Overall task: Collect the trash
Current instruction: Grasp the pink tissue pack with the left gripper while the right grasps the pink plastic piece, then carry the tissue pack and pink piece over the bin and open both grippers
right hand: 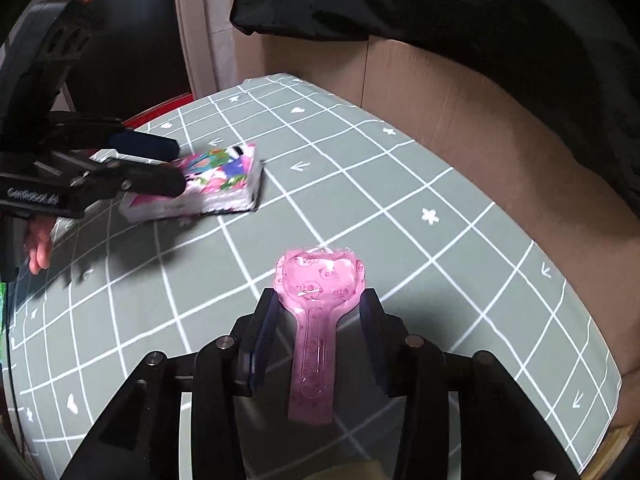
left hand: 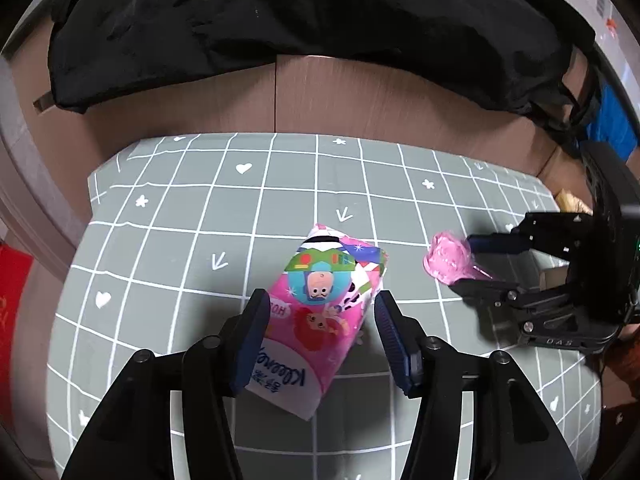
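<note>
Surface: grey-green cloth w/ white grid, hearts, stars & arrows, spread over a table; brown cardboard wall along its far edge.
Far bkgd: black fabric draped over top of the cardboard.
Tissue pack: pink cartoon-print tissue pack lies flat on the cloth, left part of the scene; in right wrist view it sits far left.
Left gripper: left gripper straddles near half of the pack, jaws spread; left finger close against pack's edge, right finger stands clear w/ cloth visible between. No pinch.
Wrapper: pink see-through wrapper, heart-shaped head & long flat tail, lies on the cloth right of the pack, well apart from it; seen also from left wrist.
Right gripper: right gripper over the wrapper, jaws spread; wrapper's neck lies between fingers, gaps on both sides, pads not pressing.
Hand: person's fingers show under the left gripper's body, far left of right wrist view.
</note>
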`<state>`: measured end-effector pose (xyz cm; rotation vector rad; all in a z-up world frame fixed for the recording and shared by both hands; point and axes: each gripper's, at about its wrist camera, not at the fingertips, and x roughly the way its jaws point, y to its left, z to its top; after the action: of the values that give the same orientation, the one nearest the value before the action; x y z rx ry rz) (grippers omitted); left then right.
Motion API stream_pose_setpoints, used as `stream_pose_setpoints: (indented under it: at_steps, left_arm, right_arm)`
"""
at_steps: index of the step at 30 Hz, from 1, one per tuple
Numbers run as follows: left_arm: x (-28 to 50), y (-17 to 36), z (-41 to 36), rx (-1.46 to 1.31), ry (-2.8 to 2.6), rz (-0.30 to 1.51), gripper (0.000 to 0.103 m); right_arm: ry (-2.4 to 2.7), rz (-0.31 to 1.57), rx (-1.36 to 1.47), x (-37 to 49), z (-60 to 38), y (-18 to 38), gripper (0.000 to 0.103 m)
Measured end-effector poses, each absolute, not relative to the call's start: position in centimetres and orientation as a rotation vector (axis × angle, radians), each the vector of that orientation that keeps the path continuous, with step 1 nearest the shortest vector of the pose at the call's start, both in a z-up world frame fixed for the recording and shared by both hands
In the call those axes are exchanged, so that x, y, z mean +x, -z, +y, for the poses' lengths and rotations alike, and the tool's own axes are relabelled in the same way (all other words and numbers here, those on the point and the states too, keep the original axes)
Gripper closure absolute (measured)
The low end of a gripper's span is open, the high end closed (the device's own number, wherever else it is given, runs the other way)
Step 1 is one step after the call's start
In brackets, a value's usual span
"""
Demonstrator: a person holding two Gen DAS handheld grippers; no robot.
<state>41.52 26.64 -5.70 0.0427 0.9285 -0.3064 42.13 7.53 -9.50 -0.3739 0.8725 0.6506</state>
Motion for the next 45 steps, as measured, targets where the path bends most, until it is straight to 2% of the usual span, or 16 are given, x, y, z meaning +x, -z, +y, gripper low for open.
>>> stream_pose_setpoints:
  at_steps: [4,7,11,22,24,26,27,32,45]
  left_arm:
    - [41.8,6.1,25.9,0.122,0.333,0.964,0.037]
    - [42.5,6.9,25.5,0.160,0.313,0.989,0.037]
    - [42.8,7.3,25.9,0.138,0.298,0.964,0.036]
    - [43.3,8.4,26.9,0.034,0.283,1.007,0.036]
    - [43.2,8.3,26.7,0.041,0.261,1.000,0.038]
    - [42.9,7.9,26.4,0.046,0.255,0.980,0.045]
    - [42.5,7.5,26.3,0.042,0.246,0.956,0.046]
    - [39.8,4.2,25.5,-0.039,0.193,0.811,0.051]
    - [30.2,-5.8,17.9,-0.019,0.090,0.502,0.052]
  right_arm:
    - [-0.690,0.808,-0.368,42.1,7.9,8.3,0.063]
    - [-0.736,0.834,-0.327,43.2,8.1,8.2,0.059]
    - [-0.689,0.852,-0.378,43.7,8.6,9.4,0.059]
    - [-0.684,0.870,-0.239,42.8,6.5,8.6,0.061]
    - [-0.678,0.852,-0.228,42.2,6.0,7.9,0.061]
    - [-0.679,0.841,-0.218,41.3,5.6,7.1,0.063]
    - [-0.671,0.834,-0.218,41.1,5.5,6.9,0.067]
    - [-0.644,0.791,-0.208,38.9,4.3,5.0,0.066]
    - [-0.611,0.594,-0.148,33.4,-0.6,-2.4,0.066]
